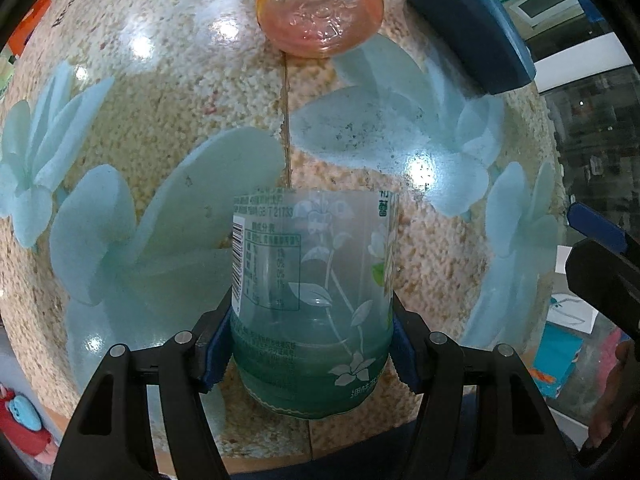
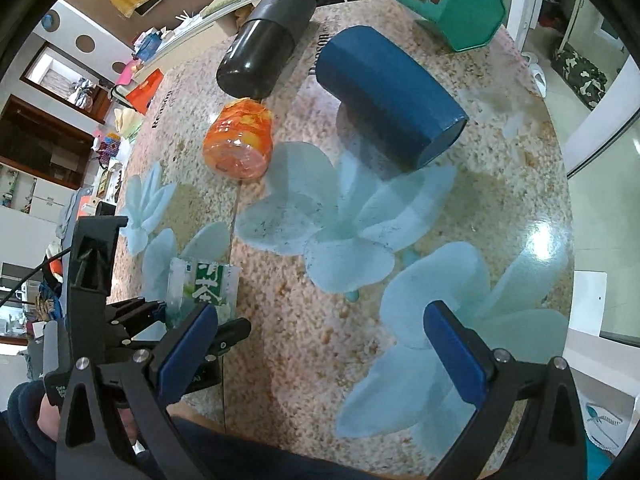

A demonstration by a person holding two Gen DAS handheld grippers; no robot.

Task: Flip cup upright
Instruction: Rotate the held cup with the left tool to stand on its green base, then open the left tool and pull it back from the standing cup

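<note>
A clear plastic cup with a green floral label [image 1: 314,300] stands on the table between the blue pads of my left gripper [image 1: 312,356], which is shut on its lower part. The same cup [image 2: 204,288] shows at the left of the right wrist view, held by the left gripper [image 2: 160,320]. My right gripper [image 2: 320,352] is open and empty, hovering above the table to the cup's right.
An orange cup [image 1: 320,8] [image 2: 240,142] lies on its side beyond. A dark blue cup [image 2: 388,96] [image 1: 468,24], a black cylinder [image 2: 266,40] and a teal tin [image 2: 452,4] also lie on the flower-patterned table [image 2: 320,300].
</note>
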